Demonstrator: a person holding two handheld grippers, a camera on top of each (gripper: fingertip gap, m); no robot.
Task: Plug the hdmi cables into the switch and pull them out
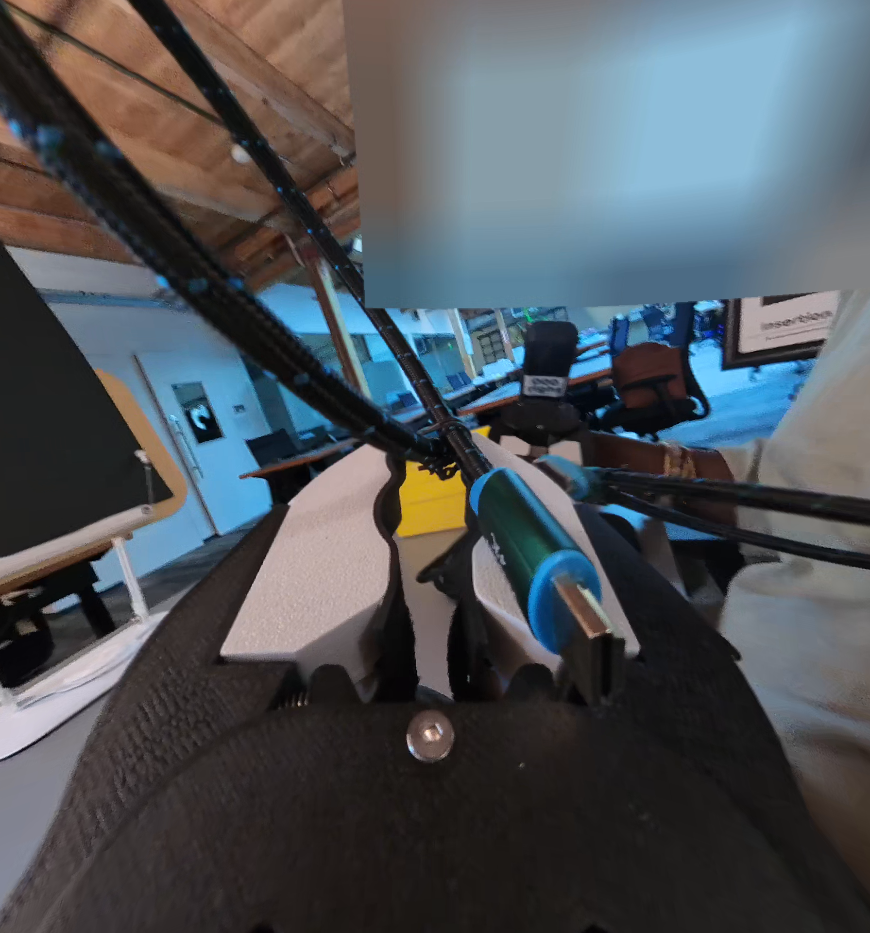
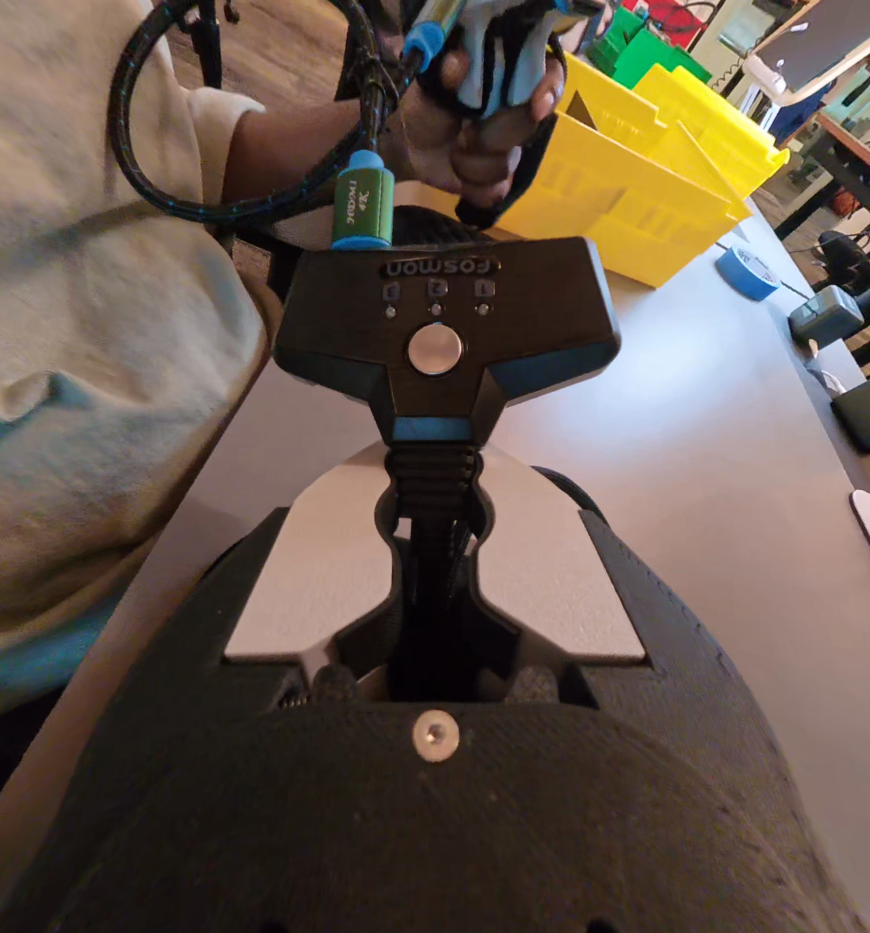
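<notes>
My right gripper is shut on the ribbed cable neck of the black HDMI switch and holds it over the grey table. A green HDMI plug with blue collars sits in the switch's far edge, at its left end. Its braided cable loops up to my left gripper, which a hand holds above the switch. In the left wrist view my left gripper has its jaws close together on dark braided cable. A second green plug lies along its right finger, metal tip toward the camera. A third plug hangs just beyond.
Yellow bins stand on the table behind the switch, with green bins farther back. A blue tape roll and dark devices lie at the table's right. A person's cream sleeve fills the left. Left tips to right tips: about 20 cm.
</notes>
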